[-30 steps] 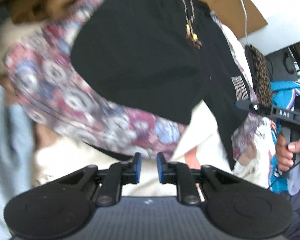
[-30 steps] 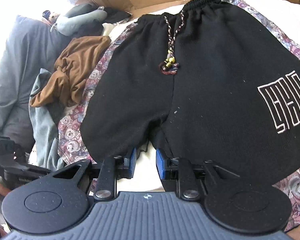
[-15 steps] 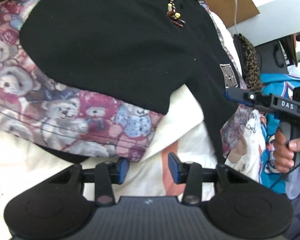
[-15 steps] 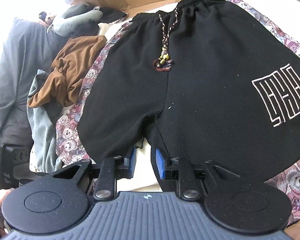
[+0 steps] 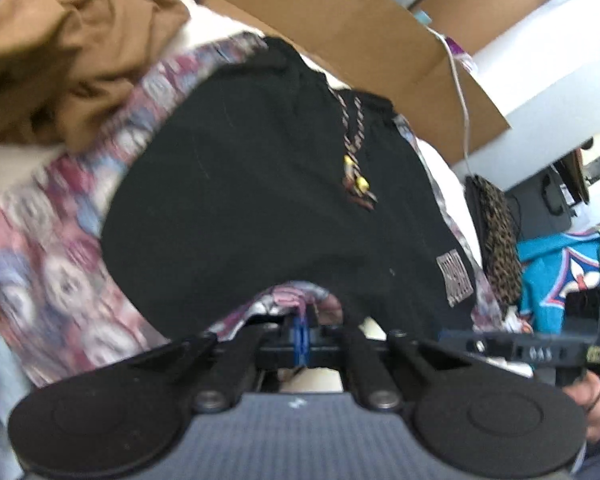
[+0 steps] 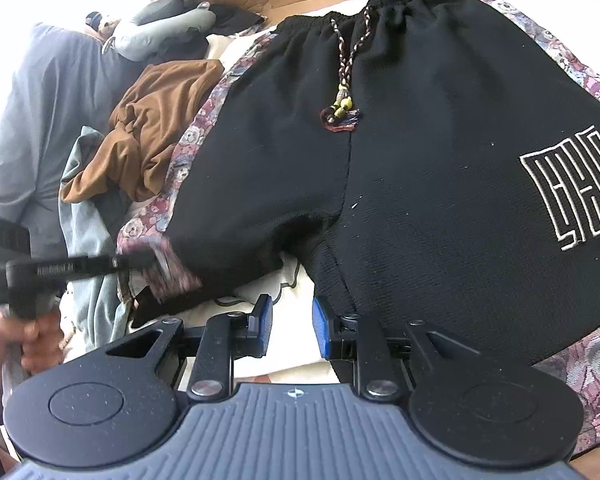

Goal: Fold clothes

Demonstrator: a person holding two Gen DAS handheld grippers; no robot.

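Note:
Black shorts (image 6: pixel 420 160) with bear-print side panels, a beaded drawstring (image 6: pixel 342 106) and a white logo lie flat on a white sheet. In the left wrist view my left gripper (image 5: pixel 300 332) has its blue pads pressed together on the bear-print hem of the shorts (image 5: pixel 260 200). The right wrist view shows that left gripper (image 6: pixel 140 260) holding the hem corner of the left leg, raised and bunched. My right gripper (image 6: pixel 290 326) is open just below the crotch, its right pad beside the other leg's hem. Only white sheet shows in its gap.
A crumpled brown garment (image 6: pixel 160 120) and a grey-blue one (image 6: pixel 84 208) lie left of the shorts. Flattened cardboard (image 5: pixel 340 28) stands behind. A grey pillow (image 6: pixel 160 32) is at the back left. A leopard-print bag (image 5: pixel 496 232) and a teal jersey (image 5: pixel 560 272) sit to the right.
My left gripper opened wider over the bear-print hem, then shut on it and drew it up and back. The right gripper has not moved.

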